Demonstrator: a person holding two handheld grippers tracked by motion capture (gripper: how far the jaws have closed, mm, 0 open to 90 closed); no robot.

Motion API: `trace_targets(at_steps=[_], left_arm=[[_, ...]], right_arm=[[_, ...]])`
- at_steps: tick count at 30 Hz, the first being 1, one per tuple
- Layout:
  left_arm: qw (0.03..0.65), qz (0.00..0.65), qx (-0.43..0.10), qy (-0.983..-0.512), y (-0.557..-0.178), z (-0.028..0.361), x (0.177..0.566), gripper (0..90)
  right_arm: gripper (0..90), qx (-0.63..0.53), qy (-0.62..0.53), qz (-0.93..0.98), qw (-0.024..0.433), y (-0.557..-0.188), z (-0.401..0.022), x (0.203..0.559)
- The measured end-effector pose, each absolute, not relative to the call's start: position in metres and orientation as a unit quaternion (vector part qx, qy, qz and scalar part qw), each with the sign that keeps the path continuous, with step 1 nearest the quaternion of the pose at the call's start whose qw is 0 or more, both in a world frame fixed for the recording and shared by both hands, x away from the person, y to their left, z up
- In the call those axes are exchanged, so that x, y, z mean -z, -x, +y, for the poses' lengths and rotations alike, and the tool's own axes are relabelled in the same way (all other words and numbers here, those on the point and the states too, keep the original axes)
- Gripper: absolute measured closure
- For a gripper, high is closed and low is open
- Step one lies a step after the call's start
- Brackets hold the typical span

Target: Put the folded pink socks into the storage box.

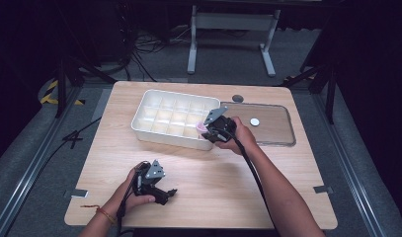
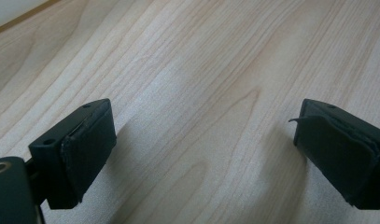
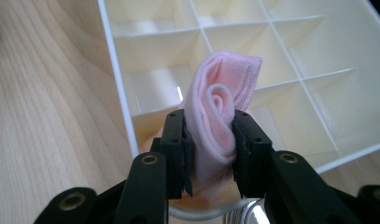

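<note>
A rolled pink cloth (image 3: 215, 116) is pinched between the pads of my right gripper (image 3: 210, 144), which is shut on it. In the high view the right gripper (image 1: 208, 127) holds the pink cloth (image 1: 201, 126) over the near right corner of a white divided tray (image 1: 144, 104). The tray's compartments (image 3: 150, 51) look bare in the right gripper view. My left gripper (image 1: 165, 193) rests low over the wooden table (image 1: 213, 173) near its front edge. Its jaws stand wide apart with nothing between them, and the left gripper (image 2: 204, 149) hovers over bare wood.
A clear flat lid (image 1: 267, 133) lies to the right of the tray with a small round silver disc (image 1: 255, 121) on it. A dark round disc (image 1: 237, 98) sits at the table's back edge. Cables and a white stand (image 1: 233, 22) are on the floor behind.
</note>
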State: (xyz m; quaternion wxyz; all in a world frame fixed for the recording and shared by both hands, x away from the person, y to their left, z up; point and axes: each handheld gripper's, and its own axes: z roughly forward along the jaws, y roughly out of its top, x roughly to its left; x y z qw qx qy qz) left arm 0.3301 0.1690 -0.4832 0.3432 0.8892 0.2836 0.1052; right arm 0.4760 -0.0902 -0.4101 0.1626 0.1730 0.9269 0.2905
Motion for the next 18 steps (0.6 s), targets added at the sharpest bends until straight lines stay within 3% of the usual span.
trace_targets(at_steps=[18], left_arm=[[0.344,0.284,-0.105,-0.889,-0.330,0.169,0.483,5.8]], right_arm=[[68.6,-0.189,-0.175,0.959,0.114,-0.496,-0.073,0.401]])
